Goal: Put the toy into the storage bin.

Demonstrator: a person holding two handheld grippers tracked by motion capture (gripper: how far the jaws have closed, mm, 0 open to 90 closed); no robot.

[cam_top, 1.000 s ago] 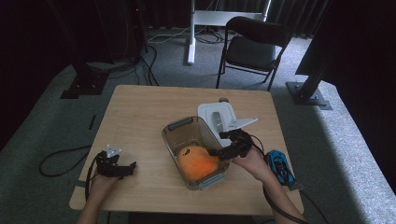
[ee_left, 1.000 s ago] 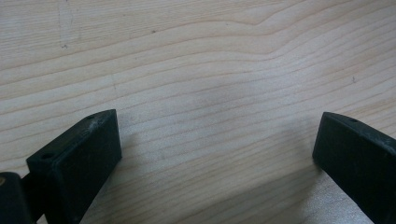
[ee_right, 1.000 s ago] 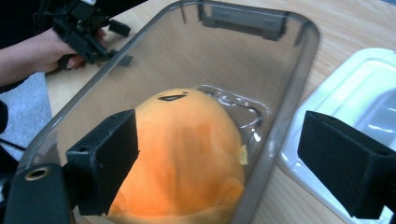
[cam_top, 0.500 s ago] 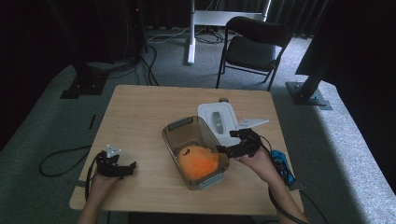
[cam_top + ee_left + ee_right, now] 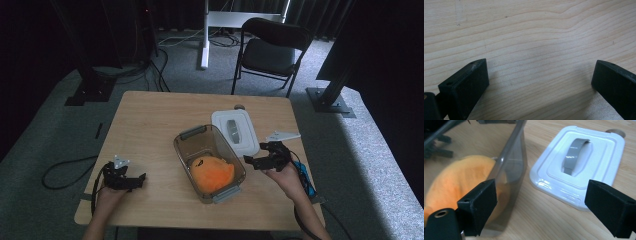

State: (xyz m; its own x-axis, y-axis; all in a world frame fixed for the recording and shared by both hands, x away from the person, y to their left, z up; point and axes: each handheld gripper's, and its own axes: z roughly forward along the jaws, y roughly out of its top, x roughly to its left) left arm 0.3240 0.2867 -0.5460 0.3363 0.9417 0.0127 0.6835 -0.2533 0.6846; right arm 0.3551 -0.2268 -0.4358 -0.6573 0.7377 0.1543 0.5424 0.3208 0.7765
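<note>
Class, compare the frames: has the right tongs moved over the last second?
Yes. The right tongs has drawn back from over the clear bin to the table beside it, below the white lid.

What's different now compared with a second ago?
The right hand-held gripper has drawn back from inside the clear bin to just outside its right wall, jaws open and empty. The orange plush toy stayed in the bin; the white lid and the left hand-held gripper haven't moved.

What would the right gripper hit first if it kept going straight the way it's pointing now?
Probably the white lid, which lies on the table straight ahead between the open jaws of the right gripper. The clear container holding the orange plush sits just off its left jaw, so that wall might be grazed; depth is hard to judge.
</note>
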